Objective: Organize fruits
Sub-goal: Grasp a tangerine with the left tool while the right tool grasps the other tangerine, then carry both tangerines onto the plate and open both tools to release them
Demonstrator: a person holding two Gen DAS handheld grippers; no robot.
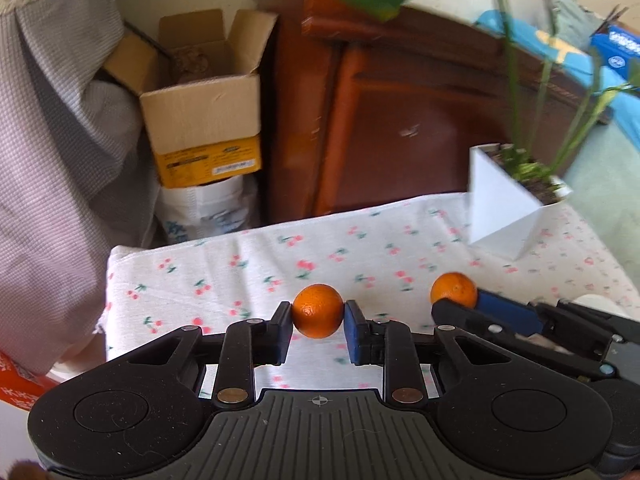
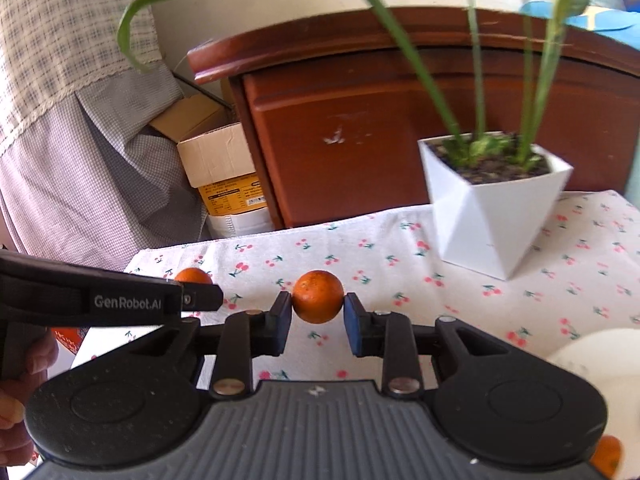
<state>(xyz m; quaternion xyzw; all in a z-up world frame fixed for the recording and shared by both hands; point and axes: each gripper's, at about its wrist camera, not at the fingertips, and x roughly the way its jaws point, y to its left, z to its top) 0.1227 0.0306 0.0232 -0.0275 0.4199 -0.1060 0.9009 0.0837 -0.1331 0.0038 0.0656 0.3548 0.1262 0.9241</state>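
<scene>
**Two oranges held, a bowl to reach**

Each pair of tongs is clamped on an orange. The left tongs [image 1: 318,317] grip the left orange [image 1: 318,310] by its sides, above the cherry-print worktop [image 1: 240,276] near its left edge. The right tongs [image 2: 318,307] pinch the right orange [image 2: 318,297] the same way, nearer the white plant pot [image 2: 488,216] at the far edge. A white bowl [image 2: 600,364] shows at the near right, seemingly with another orange [image 2: 606,454] beside or in it; that is likely the destination. Keep both grips level across each fruit's widest part, carry one at a time, stay clear of the drooping leaves, and release low so nothing rolls.
</scene>
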